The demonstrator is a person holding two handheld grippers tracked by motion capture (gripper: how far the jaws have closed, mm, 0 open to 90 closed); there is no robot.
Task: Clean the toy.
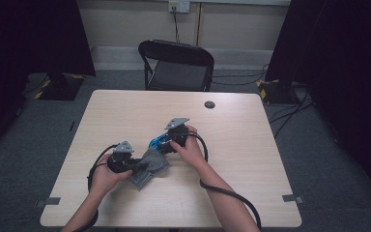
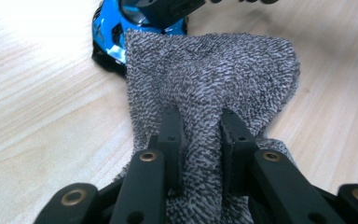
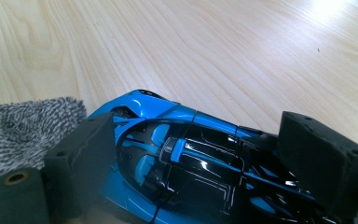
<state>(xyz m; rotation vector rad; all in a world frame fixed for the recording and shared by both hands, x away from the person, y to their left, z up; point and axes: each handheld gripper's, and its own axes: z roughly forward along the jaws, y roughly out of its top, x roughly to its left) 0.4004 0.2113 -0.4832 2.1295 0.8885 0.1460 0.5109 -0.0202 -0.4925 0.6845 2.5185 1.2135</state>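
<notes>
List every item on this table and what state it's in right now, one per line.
Grey cloth: bunched, pinched by the left gripper, lying on the table.
Blue toy car: upright on the table, one end touching the cloth.
Right gripper: jaws straddling the car; grip not clear.
Folding chair: unfolded, empty, beyond the table.

A grey speckled terry cloth [image 2: 205, 79] lies crumpled on the table, a fold pinched in the left gripper [image 2: 199, 126]. A glossy blue-and-black toy car [image 3: 186, 163] sits upright between the right gripper's [image 3: 205, 158] jaws, touching the cloth's far edge.
</notes>
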